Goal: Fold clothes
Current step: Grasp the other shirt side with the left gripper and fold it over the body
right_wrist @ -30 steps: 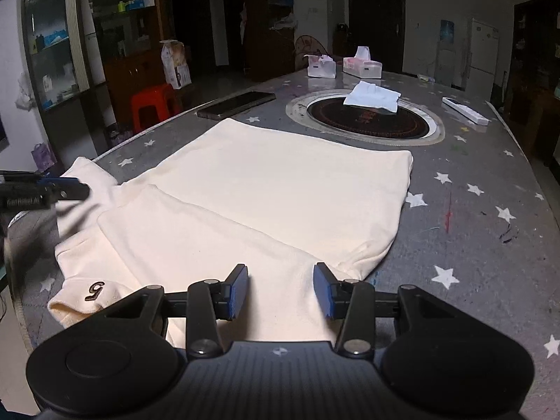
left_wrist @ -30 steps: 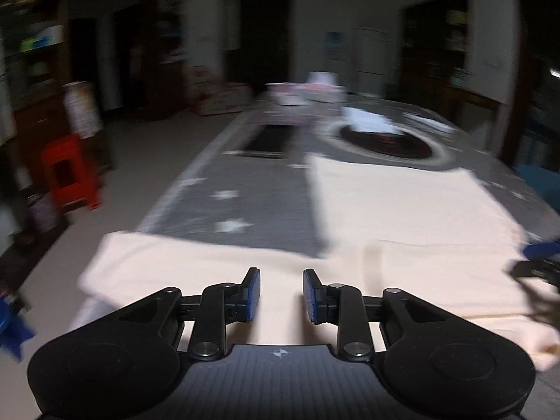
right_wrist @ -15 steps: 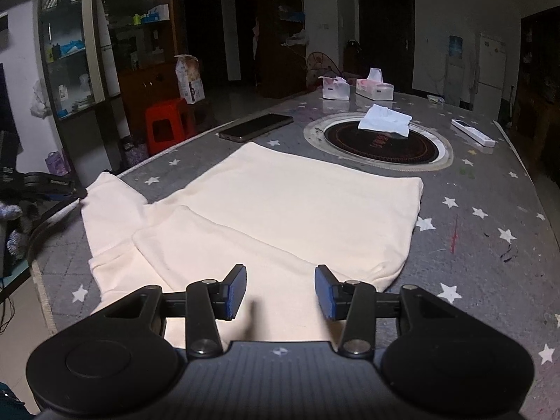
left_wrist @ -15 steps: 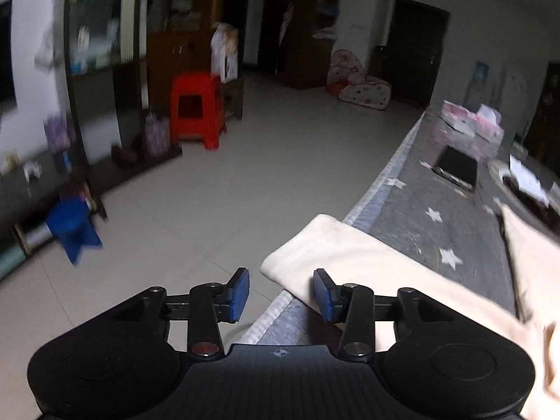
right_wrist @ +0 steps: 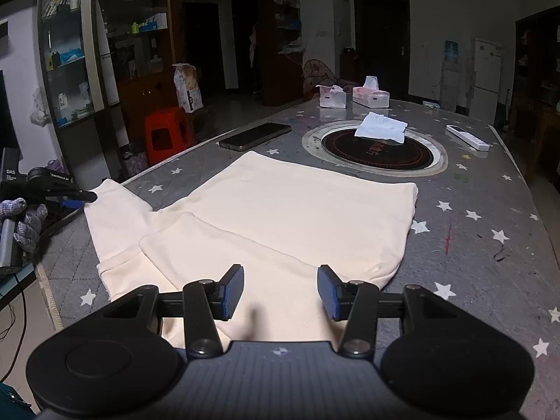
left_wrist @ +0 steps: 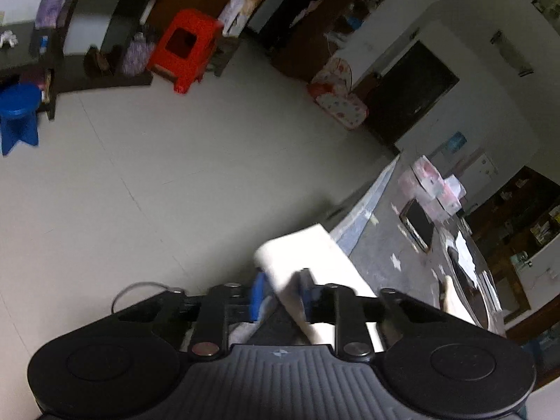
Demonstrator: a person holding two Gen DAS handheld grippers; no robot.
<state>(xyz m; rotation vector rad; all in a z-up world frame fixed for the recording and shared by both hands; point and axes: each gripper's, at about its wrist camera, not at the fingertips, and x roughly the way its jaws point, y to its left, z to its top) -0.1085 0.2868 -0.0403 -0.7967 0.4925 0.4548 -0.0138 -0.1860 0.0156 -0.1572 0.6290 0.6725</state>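
Note:
A cream long-sleeved top [right_wrist: 297, 210] lies flat on the grey star-patterned table cover [right_wrist: 472, 245]. One sleeve is folded across its near part, and the other sleeve [right_wrist: 115, 206] reaches out to the table's left edge. In the right wrist view my left gripper [right_wrist: 89, 196] pinches the tip of that outstretched sleeve, held by a gloved hand [right_wrist: 26, 224]. In the left wrist view the sleeve cuff [left_wrist: 308, 252] sits between the blue pads of my left gripper [left_wrist: 280, 297], which is shut on it. My right gripper [right_wrist: 280, 294] hovers open above the top's near hem, holding nothing.
Beyond the top lie a dark phone [right_wrist: 255, 135], a round black hotplate [right_wrist: 378, 148] with a white tissue [right_wrist: 381, 126] on it, two tissue boxes [right_wrist: 371, 94] and a white remote [right_wrist: 467, 137]. A red stool [right_wrist: 164, 133] stands on the floor left of the table.
My left gripper swung left, out past the table edge to the end of the sleeve, tilted, and its pads narrowed onto the cuff. My right gripper stayed open and pulled back slightly.

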